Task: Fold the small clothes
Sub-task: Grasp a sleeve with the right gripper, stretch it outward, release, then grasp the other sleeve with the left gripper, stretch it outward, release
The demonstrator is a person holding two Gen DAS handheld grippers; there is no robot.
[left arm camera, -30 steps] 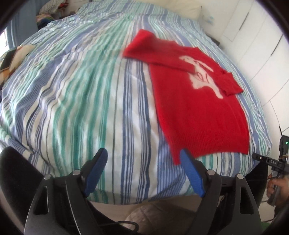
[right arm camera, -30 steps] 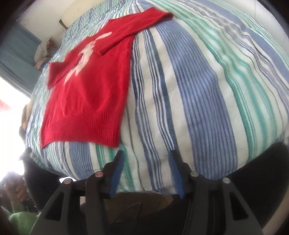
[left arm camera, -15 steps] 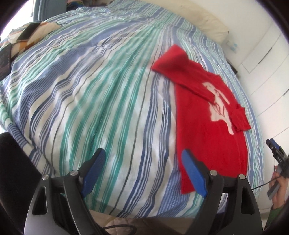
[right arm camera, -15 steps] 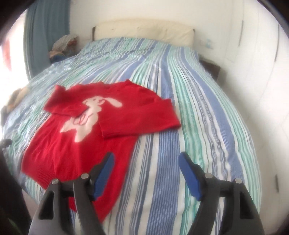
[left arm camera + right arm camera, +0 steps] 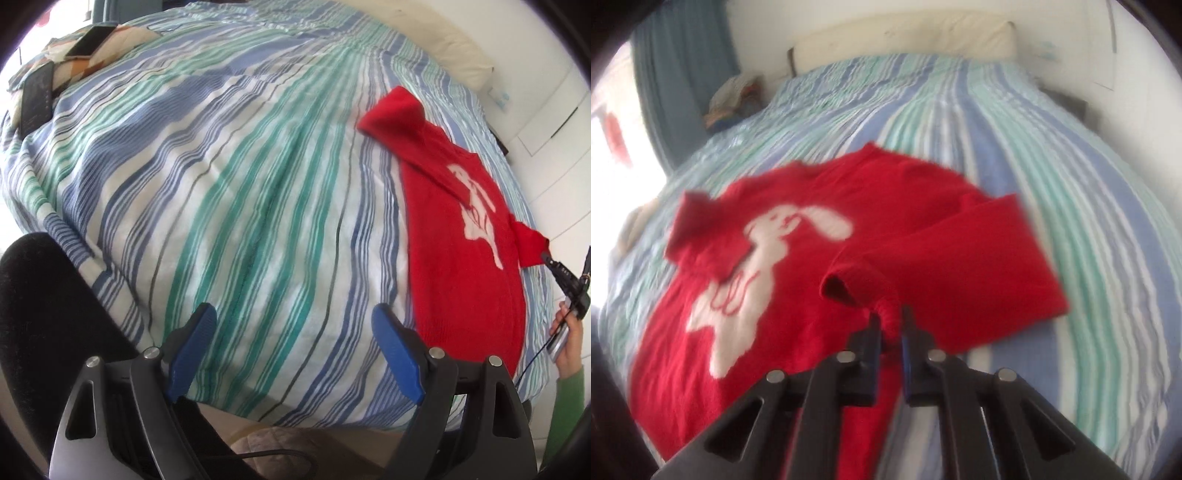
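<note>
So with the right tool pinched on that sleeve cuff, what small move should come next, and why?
Probably carry the cuff across the red sweater toward the white rabbit. The right tool is shut on the cuff's bunched knit, and that sleeve still sticks out over the striped bedcover. The left tool stands open over bare cover, holding nothing.

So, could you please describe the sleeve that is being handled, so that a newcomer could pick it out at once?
Start at the striped bed and find the red sweater with a white rabbit on its front. The sleeve lies folded across the sweater's right side in the right wrist view. Unlike the shorter-looking sleeve by the rabbit's head, its cuff is pinched in the right tongs.
</note>
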